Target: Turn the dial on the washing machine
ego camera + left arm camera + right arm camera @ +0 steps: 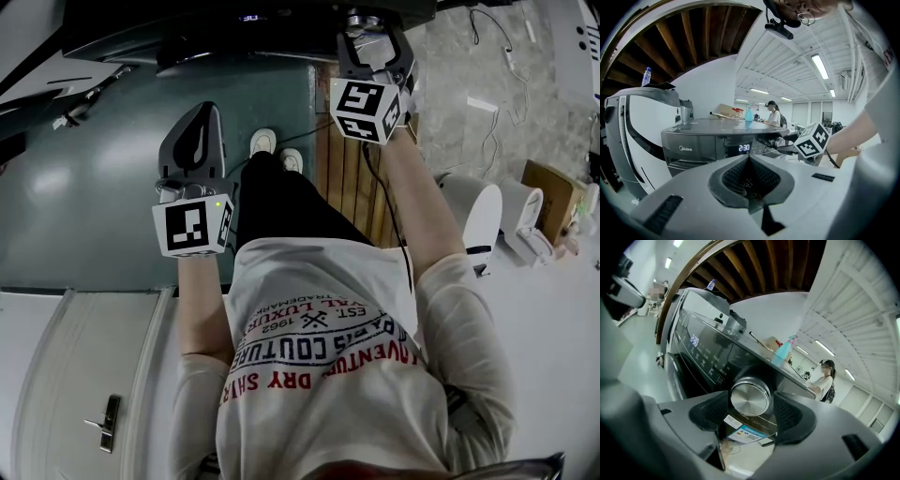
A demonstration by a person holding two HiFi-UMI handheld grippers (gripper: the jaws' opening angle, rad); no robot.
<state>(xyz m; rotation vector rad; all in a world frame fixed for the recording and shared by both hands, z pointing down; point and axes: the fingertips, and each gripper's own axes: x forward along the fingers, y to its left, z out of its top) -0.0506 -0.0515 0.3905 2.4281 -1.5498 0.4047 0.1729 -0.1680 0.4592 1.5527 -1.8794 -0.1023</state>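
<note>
Here right gripper (750, 405) jaws flank a round, brushed-metal dial (750, 397).

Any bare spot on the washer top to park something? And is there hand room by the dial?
Washer top: the near part is bare, between the front edge and the box and blue bottle at the far end. Dial is crowded: it sits between the open right tongs. Panel between it and the display is free.

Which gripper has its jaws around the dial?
The right gripper: its jaws stand apart either side of the silver dial. The left gripper is shut, empty, back from the washer.
</note>
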